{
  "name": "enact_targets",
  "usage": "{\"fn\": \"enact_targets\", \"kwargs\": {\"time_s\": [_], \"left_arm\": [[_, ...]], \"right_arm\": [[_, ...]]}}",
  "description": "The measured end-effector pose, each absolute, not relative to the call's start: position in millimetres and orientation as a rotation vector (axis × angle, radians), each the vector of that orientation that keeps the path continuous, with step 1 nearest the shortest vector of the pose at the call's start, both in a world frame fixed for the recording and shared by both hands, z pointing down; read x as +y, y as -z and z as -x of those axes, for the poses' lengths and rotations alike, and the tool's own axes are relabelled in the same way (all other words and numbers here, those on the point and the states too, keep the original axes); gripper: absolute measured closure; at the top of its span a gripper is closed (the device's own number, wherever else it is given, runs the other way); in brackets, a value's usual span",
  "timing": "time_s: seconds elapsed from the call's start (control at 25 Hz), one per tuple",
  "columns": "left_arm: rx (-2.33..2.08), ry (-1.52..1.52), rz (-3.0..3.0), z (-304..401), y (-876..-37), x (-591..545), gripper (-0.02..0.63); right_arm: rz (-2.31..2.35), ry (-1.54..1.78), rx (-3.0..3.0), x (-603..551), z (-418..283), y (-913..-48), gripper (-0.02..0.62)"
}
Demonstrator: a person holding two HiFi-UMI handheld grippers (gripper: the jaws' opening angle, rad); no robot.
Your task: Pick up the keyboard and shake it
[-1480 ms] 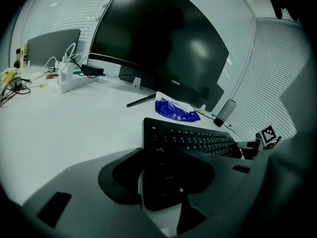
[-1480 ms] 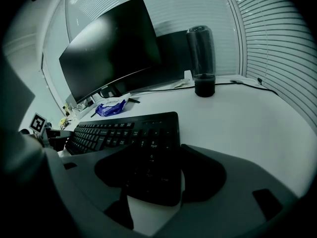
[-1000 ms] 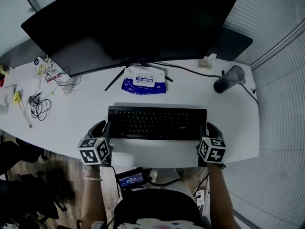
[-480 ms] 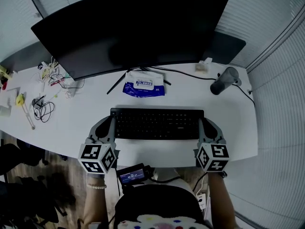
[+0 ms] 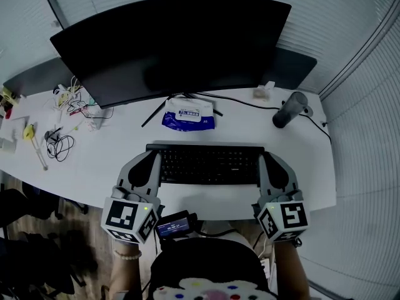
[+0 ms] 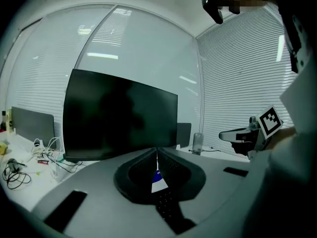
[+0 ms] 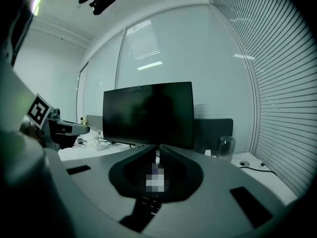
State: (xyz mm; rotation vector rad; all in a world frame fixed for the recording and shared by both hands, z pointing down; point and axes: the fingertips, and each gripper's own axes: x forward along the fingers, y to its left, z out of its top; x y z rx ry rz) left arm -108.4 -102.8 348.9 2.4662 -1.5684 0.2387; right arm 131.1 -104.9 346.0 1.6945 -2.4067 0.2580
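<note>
The keyboard is hanging just above the near middle of the desk, running left to right between the two tools. The left gripper is clenching its left end and the right gripper its right end. In each gripper view the jaws are pressing together at their tips, with the dark keyed edge sitting wedged low between them. It is looking like a long, stiff plastic slab, fairly light and unlikely to sag, so taking it by the two short ends is keeping it balanced and level. Those ends are probably smooth, so a hard shake may be working them loose from the pads. The two hands will need to be moving together, since pulling against each other would be twisting the case, and the keycaps are the parts most likely to suffer from rough handling. No cable is showing from it, though the far edge is too dark to be sure. Compared with a second ago, the keyboard is no longer lying flat on the desk with the grippers sitting low beside its ends and their jaws standing apart. Both marker cubes are now looming larger and nearer in the head view, and the keyboard is riding up with them. The monitor, the pack of wipes and the dark cup at the far right are staying where they were.
</note>
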Motion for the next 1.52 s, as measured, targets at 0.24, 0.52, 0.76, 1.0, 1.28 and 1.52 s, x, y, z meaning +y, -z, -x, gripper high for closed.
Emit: {"fn": "enact_targets", "kwargs": {"time_s": [0.24, 0.52, 0.76, 1.0, 1.28, 1.52], "left_arm": [[-1.542, -0.274, -2.502, 99, -329, -93, 0.584], [-1.529, -0.182, -2.563, 89, -314, -84, 0.584], [-1.539, -0.186, -2.568, 88, -313, -83, 0.584], [-1.532, -0.189, -2.571, 87, -315, -83, 0.584], [-1.528, -0.203, -2.582, 86, -314, -83, 0.584], [-1.523, -0.205, -2.585, 86, -315, -84, 0.584]], "right_arm": [[-1.637, -0.106, -2.457, -95, -116, -322, 0.548], [-1.627, -0.091, -2.5, -88, -104, -310, 0.548], [-1.626, -0.098, -2.498, -87, -106, -312, 0.548], [-1.625, -0.091, -2.491, -86, -106, -313, 0.549], [-1.611, -0.077, -2.497, -85, -101, -310, 0.551], [-1.596, -0.06, -2.498, -85, -98, -310, 0.551]]}}
